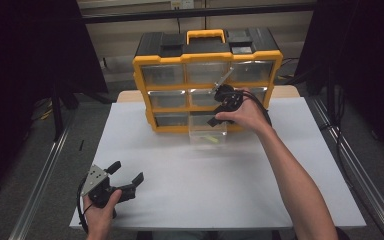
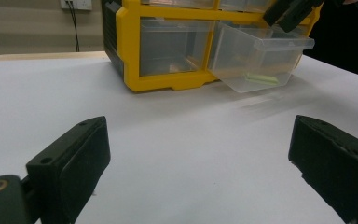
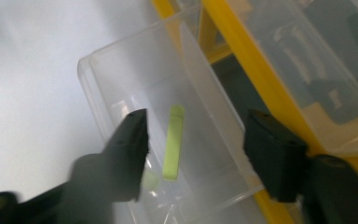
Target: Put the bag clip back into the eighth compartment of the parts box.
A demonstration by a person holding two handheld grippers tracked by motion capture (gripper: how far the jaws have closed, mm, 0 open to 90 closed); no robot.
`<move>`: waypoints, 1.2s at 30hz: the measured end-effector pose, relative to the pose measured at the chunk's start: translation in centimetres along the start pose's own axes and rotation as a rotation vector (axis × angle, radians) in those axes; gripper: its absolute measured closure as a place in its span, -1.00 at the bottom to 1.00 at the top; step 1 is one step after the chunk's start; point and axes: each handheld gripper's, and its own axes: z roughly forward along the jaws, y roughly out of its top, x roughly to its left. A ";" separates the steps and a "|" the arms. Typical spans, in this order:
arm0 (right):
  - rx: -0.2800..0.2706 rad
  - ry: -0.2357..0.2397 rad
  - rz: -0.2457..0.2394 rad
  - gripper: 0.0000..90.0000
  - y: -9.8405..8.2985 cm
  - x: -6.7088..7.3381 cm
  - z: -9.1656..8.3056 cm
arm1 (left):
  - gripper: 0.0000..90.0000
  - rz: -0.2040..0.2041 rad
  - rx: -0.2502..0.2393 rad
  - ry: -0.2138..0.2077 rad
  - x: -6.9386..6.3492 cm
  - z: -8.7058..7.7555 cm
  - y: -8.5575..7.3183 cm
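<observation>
A yellow and black drawer cabinet (image 1: 207, 60) stands at the back of the white table. Its bottom middle clear drawer (image 1: 208, 134) is pulled out, and a pale green strip (image 1: 210, 138) lies on the drawer floor. My right gripper (image 1: 218, 118) hovers over this drawer, pointing down into it. In the right gripper view its jaws stand open (image 3: 196, 119) on either side of the green strip (image 3: 173, 142) without touching it. A second small green piece (image 3: 150, 179) lies close by. My left gripper (image 1: 127, 171) rests open near the front left of the table, with nothing between its jaws (image 2: 196, 140).
The cabinet's other clear drawers (image 1: 162, 75) are pushed in. White table (image 1: 205, 185) stretches between the cabinet and the front edge. A metal rail (image 1: 45, 170) runs along the floor on the left and dark curtains hang at both sides.
</observation>
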 end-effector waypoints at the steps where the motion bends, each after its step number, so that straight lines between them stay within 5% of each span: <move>1: -0.006 0.000 0.001 -0.21 0.0 0.1 0.0 | -0.88 -0.010 -0.005 0.000 0.0 0.1 0.0; 11: -0.101 -0.036 0.055 -0.67 -0.9 1.2 -0.2 | -0.88 0.001 0.004 0.009 0.3 -0.1 0.0; 20: -0.202 -0.070 0.094 -0.84 -2.8 1.4 -0.1 | -0.89 -0.001 0.002 0.017 0.3 0.0 0.0; 25: -0.286 -0.119 0.180 -0.93 -3.9 1.9 -0.4 | -0.89 -0.004 0.003 0.016 0.3 0.0 0.0; 36: -0.430 -0.164 0.249 -0.93 -6.4 2.8 -0.5 | -0.89 -0.005 0.005 0.014 0.3 0.0 0.0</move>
